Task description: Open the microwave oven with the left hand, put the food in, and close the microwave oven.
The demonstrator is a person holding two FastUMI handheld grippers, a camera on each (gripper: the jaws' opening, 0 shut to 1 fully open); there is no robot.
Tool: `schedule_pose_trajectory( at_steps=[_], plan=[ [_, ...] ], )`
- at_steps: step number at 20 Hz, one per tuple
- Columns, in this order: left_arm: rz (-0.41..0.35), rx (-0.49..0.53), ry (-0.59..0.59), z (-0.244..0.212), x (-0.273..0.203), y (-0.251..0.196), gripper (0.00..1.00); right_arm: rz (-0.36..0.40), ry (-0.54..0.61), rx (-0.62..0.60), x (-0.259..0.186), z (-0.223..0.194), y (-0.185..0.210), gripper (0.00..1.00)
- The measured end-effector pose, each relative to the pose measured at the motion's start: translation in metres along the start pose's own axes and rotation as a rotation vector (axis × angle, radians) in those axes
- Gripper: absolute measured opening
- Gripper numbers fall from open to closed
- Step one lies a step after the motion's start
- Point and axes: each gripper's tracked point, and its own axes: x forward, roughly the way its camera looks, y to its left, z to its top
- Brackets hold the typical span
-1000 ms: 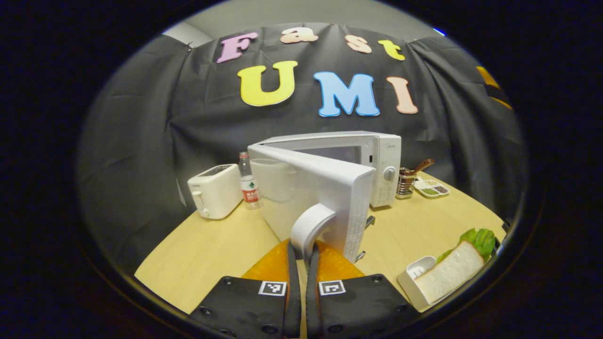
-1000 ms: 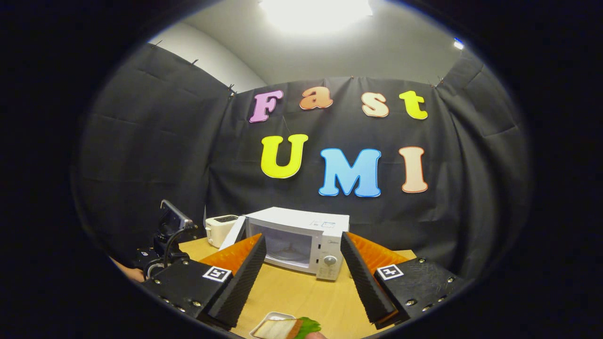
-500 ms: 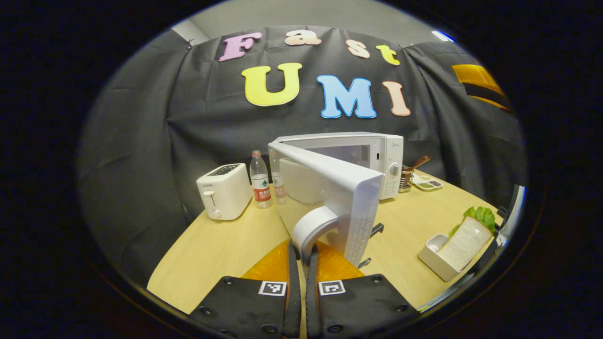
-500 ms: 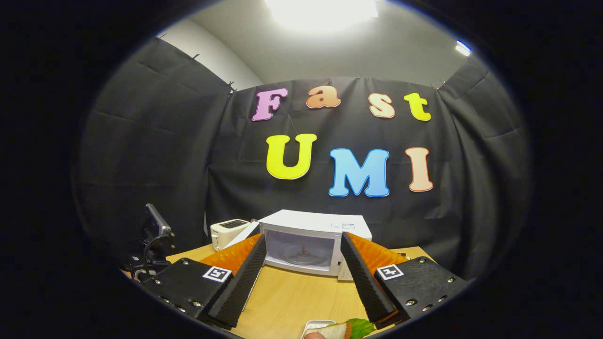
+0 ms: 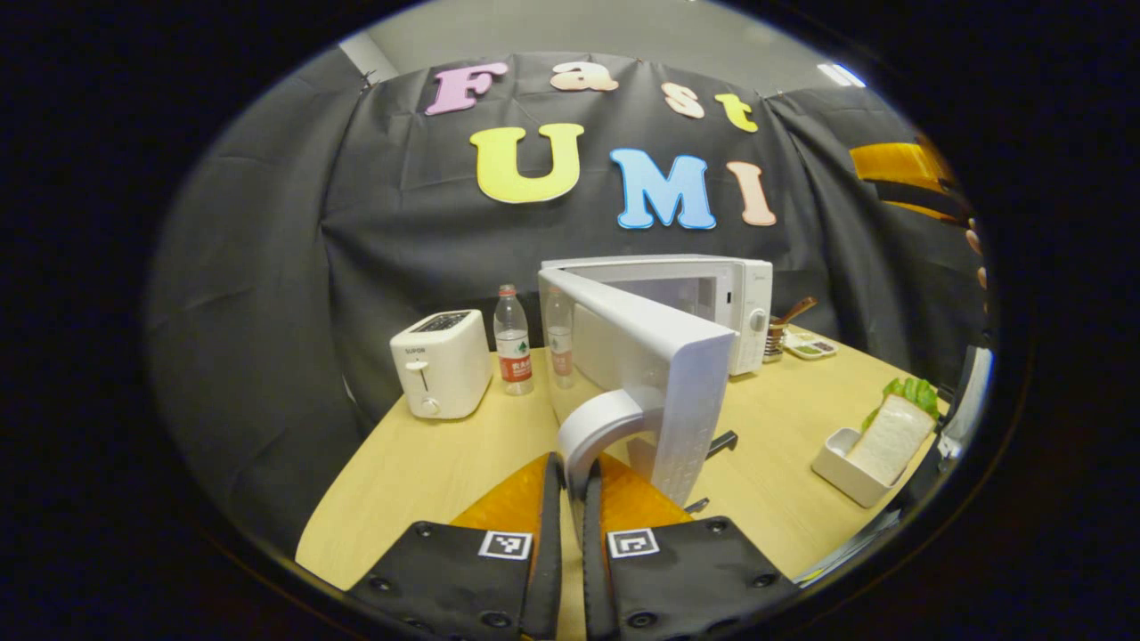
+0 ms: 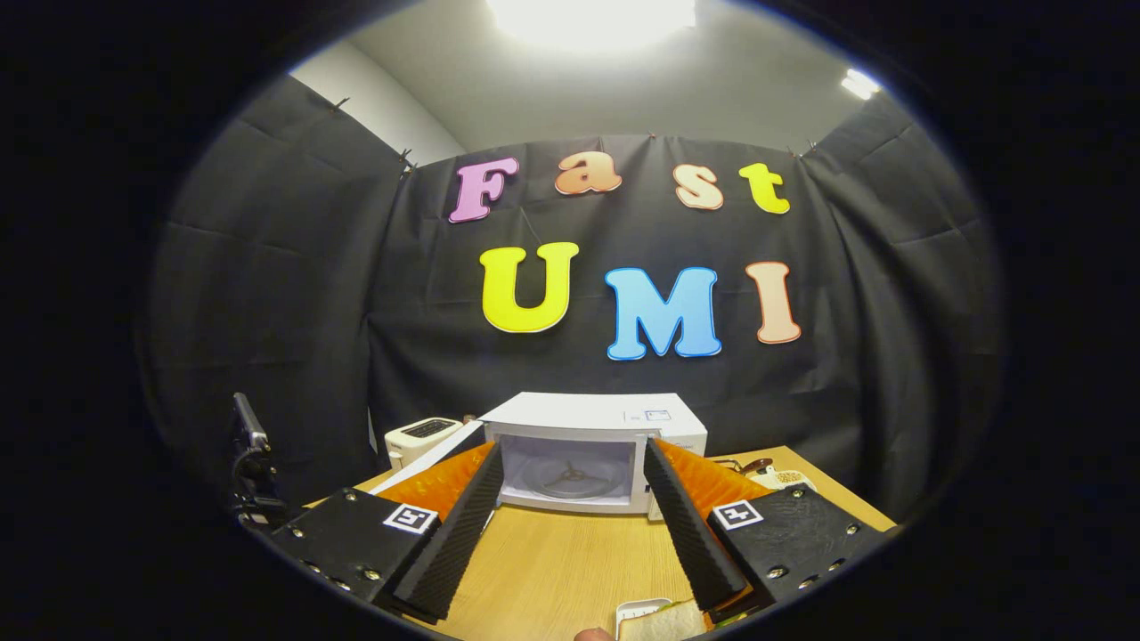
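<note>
The left gripper (image 5: 570, 467) clamps the door handle (image 5: 598, 425) (microwave (image 6: 583, 450) open); the right gripper (image 6: 570, 499) is spread wide.

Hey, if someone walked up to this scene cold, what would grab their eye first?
Probably the white microwave at the back of the wooden table, its door swung wide open and the cavity bare. The left gripper is shut on the door handle. Off to the right sits a sandwich with lettuce in a white tray, and the right gripper hangs open facing the oven.
</note>
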Motion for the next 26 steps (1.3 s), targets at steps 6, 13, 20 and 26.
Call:
schedule_pose_trajectory(
  at_steps=[6, 13, 20, 26],
  plan=[
    [0.152, 0.023, -0.011, 0.002, -0.024, 0.004, 1.00, 0.069, 0.082, -0.029, 0.013, -0.022, -0.035, 0.96],
    [0.300, -0.034, -0.031, 0.020, -0.086, -0.036, 0.97, 0.181, 0.280, 0.044, 0.012, -0.070, -0.085, 0.97],
    [0.418, -0.108, -0.204, 0.094, -0.140, -0.077, 1.00, 0.298, 0.648, 0.205, -0.017, -0.152, -0.119, 0.97],
    [0.435, -0.071, -0.305, 0.139, -0.160, -0.117, 1.00, 0.315, 0.875, 0.335, -0.056, -0.209, -0.136, 0.97]
  ],
)
